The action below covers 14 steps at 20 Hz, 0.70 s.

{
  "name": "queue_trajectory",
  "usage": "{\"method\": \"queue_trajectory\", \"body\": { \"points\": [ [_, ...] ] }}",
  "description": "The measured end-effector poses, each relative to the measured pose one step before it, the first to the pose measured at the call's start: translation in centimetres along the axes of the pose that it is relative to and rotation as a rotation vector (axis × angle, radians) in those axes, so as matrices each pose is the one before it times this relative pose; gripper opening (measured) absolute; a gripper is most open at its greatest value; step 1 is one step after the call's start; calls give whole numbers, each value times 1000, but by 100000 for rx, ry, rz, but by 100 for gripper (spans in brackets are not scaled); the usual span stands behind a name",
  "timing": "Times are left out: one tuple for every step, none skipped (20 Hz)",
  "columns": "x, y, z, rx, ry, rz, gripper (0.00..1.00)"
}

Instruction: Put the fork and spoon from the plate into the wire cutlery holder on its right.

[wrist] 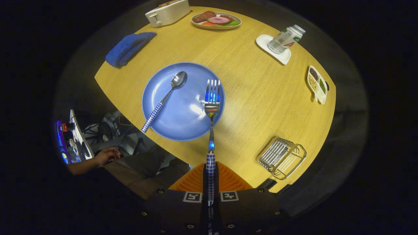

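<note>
Jaws clamp fork [211,107] handle above plate [183,127].

My gripper [210,182] clamped the fork [212,107] by its blue-checked handle; the spoon [165,99] matched, on a blue plate [178,124], yellow wood-grain table [261,98].

The gripper [210,182] has both fingers pressed on the checked handle of the fork [211,107], and the fork points forward with its tines over the right part of the blue plate [156,98]. The spoon [165,99] lies on the left side of the plate, and its handle passes over the rim. The wire cutlery holder [282,157] stands on the wooden table [254,94], right of the plate. Beyond are a blue cloth [129,48], a toaster [167,12], a can [285,39] on a coaster and a dish of food [216,20].
</note>
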<state>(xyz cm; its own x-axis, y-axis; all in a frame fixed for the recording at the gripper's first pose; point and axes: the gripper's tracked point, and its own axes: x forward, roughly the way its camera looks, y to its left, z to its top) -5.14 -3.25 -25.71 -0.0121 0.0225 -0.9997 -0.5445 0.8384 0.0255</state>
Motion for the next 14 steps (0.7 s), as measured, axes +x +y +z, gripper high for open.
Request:
{"method": "queue_trajectory", "body": {
  "points": [
    [-480, -540, -1121, -827, 1756, 86, 6],
    [-447, -652, -1138, -522, 1594, -561, 6],
    [-317, -652, -871, -781, 1067, -727, 6],
    [-138, -632, -914, -839, 847, -501, 6],
    [-81, -680, -1011, 171, 1468, -933, 6],
    [-77, -635, -1074, -149, 1544, -902, 6],
    [-111, -529, -815, 102, 1042, -474, 6],
    [-93, -535, -896, 1175, 1018, 198, 6],
    [-177, -505, -805, 900, 915, 305, 6],
    [-86, -547, -656, 1436, 861, 508, 6],
    [-83, -677, -498, 1622, 888, 632, 6],
    [-29, -332, -618, 1780, 471, 2053, 6],
    [5, -284, -579, 1885, 803, 2517, 6],
    [-13, -702, -705, 1894, 1513, 795, 6]
  ]
}}
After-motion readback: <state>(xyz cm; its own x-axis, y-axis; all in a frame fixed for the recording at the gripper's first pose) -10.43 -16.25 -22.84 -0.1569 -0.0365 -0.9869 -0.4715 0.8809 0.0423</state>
